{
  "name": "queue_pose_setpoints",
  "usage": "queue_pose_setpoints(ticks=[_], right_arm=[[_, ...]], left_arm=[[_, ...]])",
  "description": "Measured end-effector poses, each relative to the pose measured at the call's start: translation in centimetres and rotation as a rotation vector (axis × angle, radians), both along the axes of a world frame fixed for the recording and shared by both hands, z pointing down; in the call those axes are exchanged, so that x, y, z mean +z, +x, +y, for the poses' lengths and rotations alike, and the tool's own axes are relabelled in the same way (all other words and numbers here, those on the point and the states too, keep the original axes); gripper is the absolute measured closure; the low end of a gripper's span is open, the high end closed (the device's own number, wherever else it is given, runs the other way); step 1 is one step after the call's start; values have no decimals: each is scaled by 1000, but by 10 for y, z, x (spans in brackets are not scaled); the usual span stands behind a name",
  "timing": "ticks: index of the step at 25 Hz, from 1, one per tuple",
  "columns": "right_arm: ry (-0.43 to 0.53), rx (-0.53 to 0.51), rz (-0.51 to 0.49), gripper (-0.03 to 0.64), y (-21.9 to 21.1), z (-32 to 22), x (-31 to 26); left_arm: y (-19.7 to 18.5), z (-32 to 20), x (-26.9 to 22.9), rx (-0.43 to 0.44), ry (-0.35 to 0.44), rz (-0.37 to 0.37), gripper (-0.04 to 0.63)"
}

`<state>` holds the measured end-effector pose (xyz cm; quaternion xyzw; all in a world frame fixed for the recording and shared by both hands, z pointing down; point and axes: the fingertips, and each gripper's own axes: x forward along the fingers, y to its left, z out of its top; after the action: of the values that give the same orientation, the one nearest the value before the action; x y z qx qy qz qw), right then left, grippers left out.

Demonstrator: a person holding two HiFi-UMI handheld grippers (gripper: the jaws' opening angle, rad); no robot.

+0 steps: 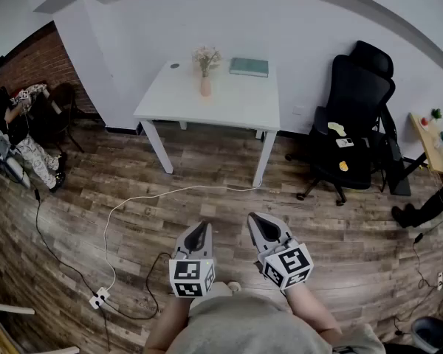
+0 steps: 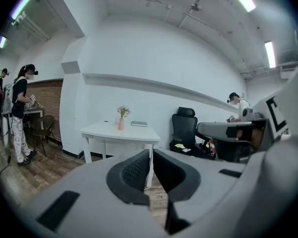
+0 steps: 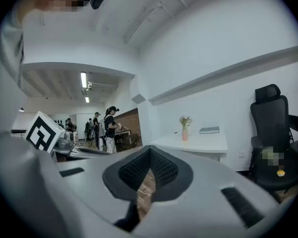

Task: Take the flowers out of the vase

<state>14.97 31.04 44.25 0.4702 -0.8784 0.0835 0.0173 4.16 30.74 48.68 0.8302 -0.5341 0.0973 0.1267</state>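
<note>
A small bunch of pale dried flowers [image 1: 207,56] stands in a slim pink vase [image 1: 205,87] on a white table [image 1: 236,105] against the far wall. Both grippers are held low in front of me, far from the table and pointing towards it. My left gripper [image 1: 200,228] has its jaws together with nothing between them. My right gripper [image 1: 258,218] is also shut and empty. In the left gripper view, the flowers [image 2: 122,111] and vase [image 2: 121,125] show small beyond the left gripper [image 2: 150,151]. In the right gripper view, the flowers [image 3: 185,121] stand beyond the right gripper [image 3: 150,150].
A green book [image 1: 249,66] lies on the table's far right. A black office chair [image 1: 354,116] stands right of the table. A white cable with a power strip [image 1: 100,297] crosses the wood floor between me and the table. A person [image 1: 15,124] sits at far left.
</note>
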Motion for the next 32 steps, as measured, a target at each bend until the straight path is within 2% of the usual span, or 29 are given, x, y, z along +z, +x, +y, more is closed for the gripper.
queue_pose_setpoints(ticks=[4,12,21,32], right_arm=[[2,-16,9,618,9,13,2],[8,-51,-5,617,7,23,-1],[9,-65,13,615,12,13,-3],[-5,-78,14,615,4,-1,9]], left_arm=[[11,14,-4,-10,12,3,574],[9,29,-6,-34,16,13,574],[12,22,-9,-55,18,34,574],[-3,11,-7,-88,24,51,574]])
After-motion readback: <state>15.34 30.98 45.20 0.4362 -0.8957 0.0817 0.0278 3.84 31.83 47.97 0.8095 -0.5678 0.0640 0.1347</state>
